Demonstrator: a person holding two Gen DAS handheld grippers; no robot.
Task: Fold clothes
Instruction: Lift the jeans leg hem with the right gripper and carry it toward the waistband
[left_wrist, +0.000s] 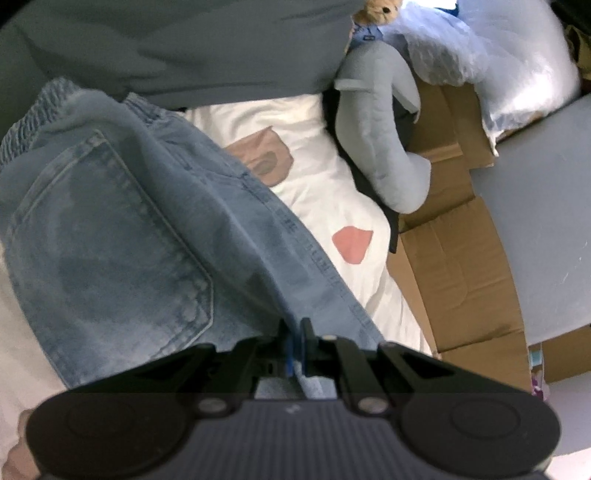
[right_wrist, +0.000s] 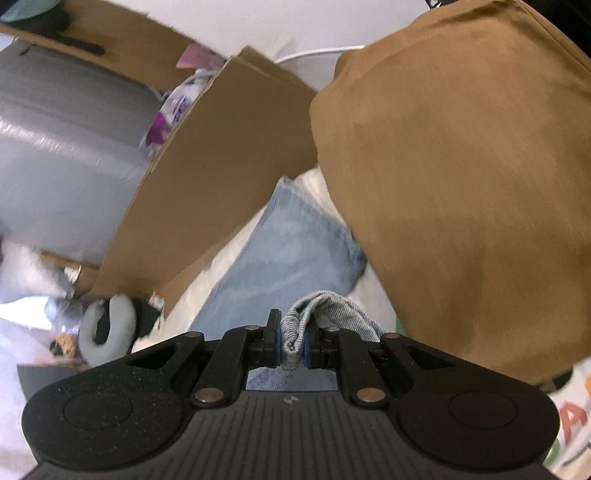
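both grippers carrying jeans (left_wrist: 122, 221) over the bed (left_wrist: 332, 192)
left gripper (left_wrist: 295, 332) and right gripper (right_wrist: 291, 332) each pinch denim tight, likely keeping the jeans taut for a fold.

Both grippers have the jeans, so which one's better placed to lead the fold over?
Probably the left gripper. It is clamped on the jeans near the pocket and waistband, the bulky end. The right gripper pinches only a bunched denim edge, beside the brown garment.
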